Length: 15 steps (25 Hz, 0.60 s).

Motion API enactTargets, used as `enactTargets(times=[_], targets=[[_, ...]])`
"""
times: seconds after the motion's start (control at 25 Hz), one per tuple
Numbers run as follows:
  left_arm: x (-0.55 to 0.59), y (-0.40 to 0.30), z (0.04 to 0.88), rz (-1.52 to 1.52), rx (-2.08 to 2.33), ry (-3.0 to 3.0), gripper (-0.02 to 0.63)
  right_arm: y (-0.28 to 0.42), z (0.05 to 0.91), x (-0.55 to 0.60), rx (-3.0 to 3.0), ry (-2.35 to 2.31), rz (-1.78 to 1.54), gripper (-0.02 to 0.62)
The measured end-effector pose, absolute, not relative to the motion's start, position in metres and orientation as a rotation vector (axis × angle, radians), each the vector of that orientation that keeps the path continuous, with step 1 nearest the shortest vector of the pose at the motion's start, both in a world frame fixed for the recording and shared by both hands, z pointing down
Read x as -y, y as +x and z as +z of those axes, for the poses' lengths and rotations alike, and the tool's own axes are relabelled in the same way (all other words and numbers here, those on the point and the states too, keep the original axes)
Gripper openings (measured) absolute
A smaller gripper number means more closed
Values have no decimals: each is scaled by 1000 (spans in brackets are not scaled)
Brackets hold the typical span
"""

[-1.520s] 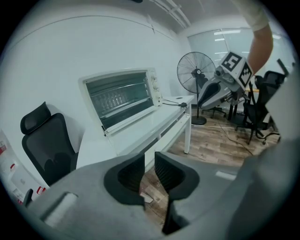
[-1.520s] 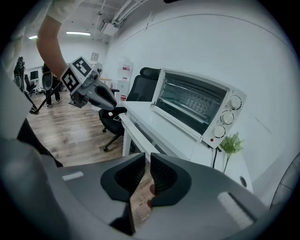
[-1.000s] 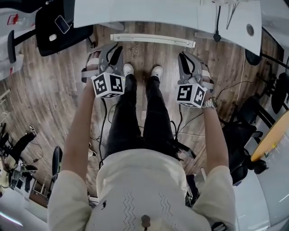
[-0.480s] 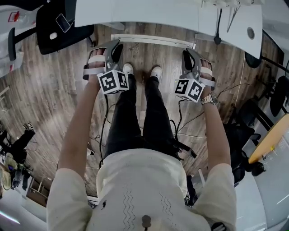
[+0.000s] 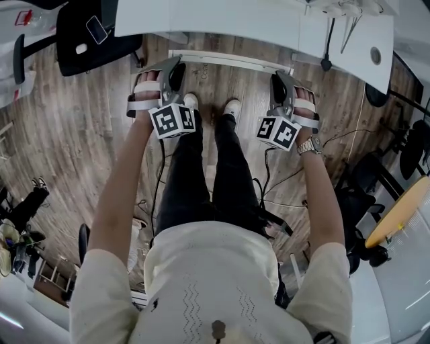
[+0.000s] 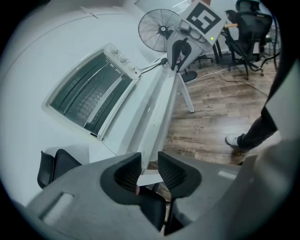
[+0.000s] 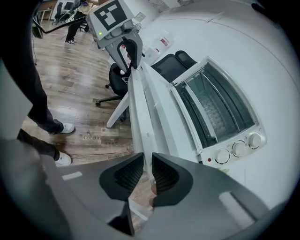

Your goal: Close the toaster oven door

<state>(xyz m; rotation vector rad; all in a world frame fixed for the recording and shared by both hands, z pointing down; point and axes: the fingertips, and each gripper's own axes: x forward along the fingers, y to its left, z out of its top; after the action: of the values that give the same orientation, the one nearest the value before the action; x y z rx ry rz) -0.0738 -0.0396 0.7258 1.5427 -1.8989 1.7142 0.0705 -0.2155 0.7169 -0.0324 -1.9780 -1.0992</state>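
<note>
The white toaster oven [image 6: 91,96] stands on the white table [image 5: 222,20], its dark glass front and a rack showing; in the right gripper view the toaster oven [image 7: 220,117] has its knobs at the lower right. Whether its door is open I cannot tell. My left gripper [image 5: 175,68] hangs in front of the table's edge over the wooden floor. The left gripper [image 6: 149,169] has just been opening its jaws, with nothing between them. My right gripper [image 5: 277,80] hovers level with it to the right. The right gripper [image 7: 147,173] keeps a narrow gap and holds nothing.
A black office chair [image 5: 87,37] stands at the table's left end. A floor fan [image 6: 159,30] and more chairs are farther off. The person's legs and white shoes [image 5: 232,107] are between the grippers, and cables [image 5: 269,181] lie on the floor.
Both grippers have drifted a little up the picture toward the table's edge and rolled, so their marker cubes show different faces.
</note>
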Motion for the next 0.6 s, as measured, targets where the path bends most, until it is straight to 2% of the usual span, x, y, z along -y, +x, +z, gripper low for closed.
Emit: enactTargets(times=[0.6], targets=[[50,-78,727,1926,1888,1462,89,70,719,217,1890,22,-1314,67]])
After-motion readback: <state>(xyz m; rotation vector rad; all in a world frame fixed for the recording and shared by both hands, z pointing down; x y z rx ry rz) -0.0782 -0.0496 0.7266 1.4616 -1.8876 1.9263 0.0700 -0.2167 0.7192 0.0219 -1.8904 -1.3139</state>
